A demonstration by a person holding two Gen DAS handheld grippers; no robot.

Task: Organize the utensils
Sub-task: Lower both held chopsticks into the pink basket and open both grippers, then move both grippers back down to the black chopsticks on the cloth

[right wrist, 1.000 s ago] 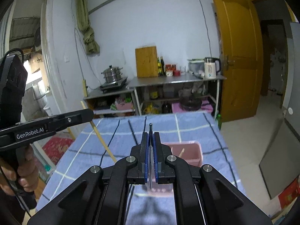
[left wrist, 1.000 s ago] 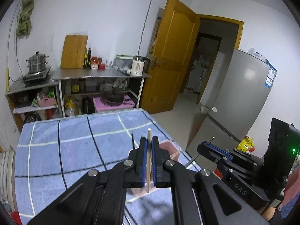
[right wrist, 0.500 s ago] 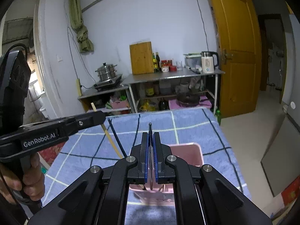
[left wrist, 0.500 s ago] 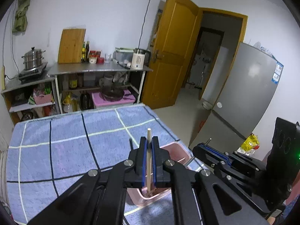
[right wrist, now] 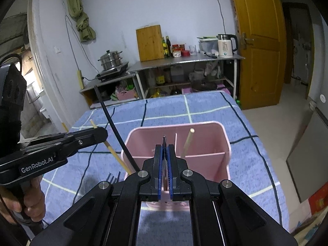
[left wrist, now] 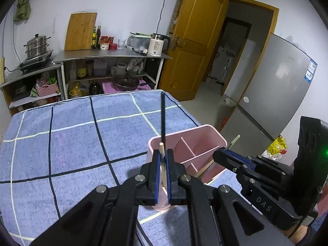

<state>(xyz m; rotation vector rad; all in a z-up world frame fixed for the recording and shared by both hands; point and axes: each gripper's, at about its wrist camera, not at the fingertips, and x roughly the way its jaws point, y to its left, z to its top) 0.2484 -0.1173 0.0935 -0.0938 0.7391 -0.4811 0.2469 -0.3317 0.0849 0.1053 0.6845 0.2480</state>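
Observation:
A pink divided utensil box stands on the blue checked tablecloth. My left gripper is shut on a pale wooden chopstick and holds it over the box's near left corner; it also shows in the right wrist view. A black chopstick leans out of the box. My right gripper is shut on a thin metal utensil above the box, and shows in the left wrist view. A wooden chopstick stands in the box.
A dark fork lies on the cloth left of the box. Beyond the table stand a steel shelf with a kettle and cutting board, a steamer pot, a yellow door and a grey fridge.
Both grippers have moved forward and down toward the pink box, which now looks larger. The black chopstick now stands leaning in the box. Both grips are unchanged.

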